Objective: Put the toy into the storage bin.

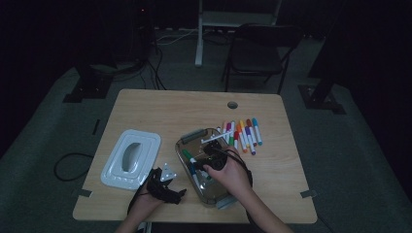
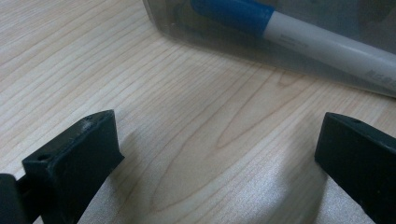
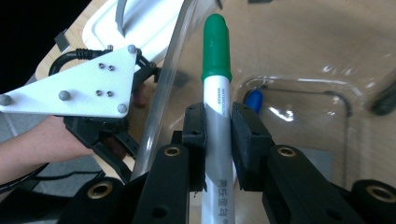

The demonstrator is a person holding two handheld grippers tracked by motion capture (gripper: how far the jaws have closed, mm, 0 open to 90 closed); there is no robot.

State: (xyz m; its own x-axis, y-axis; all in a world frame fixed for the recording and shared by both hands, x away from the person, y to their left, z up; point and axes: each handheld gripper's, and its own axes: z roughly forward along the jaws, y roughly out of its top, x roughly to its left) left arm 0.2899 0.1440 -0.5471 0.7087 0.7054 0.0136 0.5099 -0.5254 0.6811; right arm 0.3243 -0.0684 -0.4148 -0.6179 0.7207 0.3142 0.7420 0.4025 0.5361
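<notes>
A: Markers are going into the clear plastic bin (image 1: 214, 194), one at a time, I'd judge. The right gripper (image 3: 218, 126) is pinching a green-capped marker (image 3: 215, 70) by its white barrel, jaws pressed tight on both sides, and it is hanging just over the bin's open top.

B: How much is already packed?

A: A few are lying inside: the high view is showing a green one and a blue one (image 1: 193, 171) on the bin floor, and the left gripper view is catching a blue-capped marker (image 2: 299, 32) through the bin wall. A loose cluster of markers (image 1: 243, 133) is waiting on the table (image 1: 145, 107) just beyond the bin, so most of the work is left. The white lid (image 1: 130, 158) is sitting off to the left, not yet fitted.

B: And the left gripper (image 1: 163, 187)?

A: It is resting on the wood beside the bin, jaws spread wide, holding nothing.

B: Any writing?

A: The held marker's barrel is carrying the small printed word "MARKER" and some characters lower down that I can't make out.
</notes>
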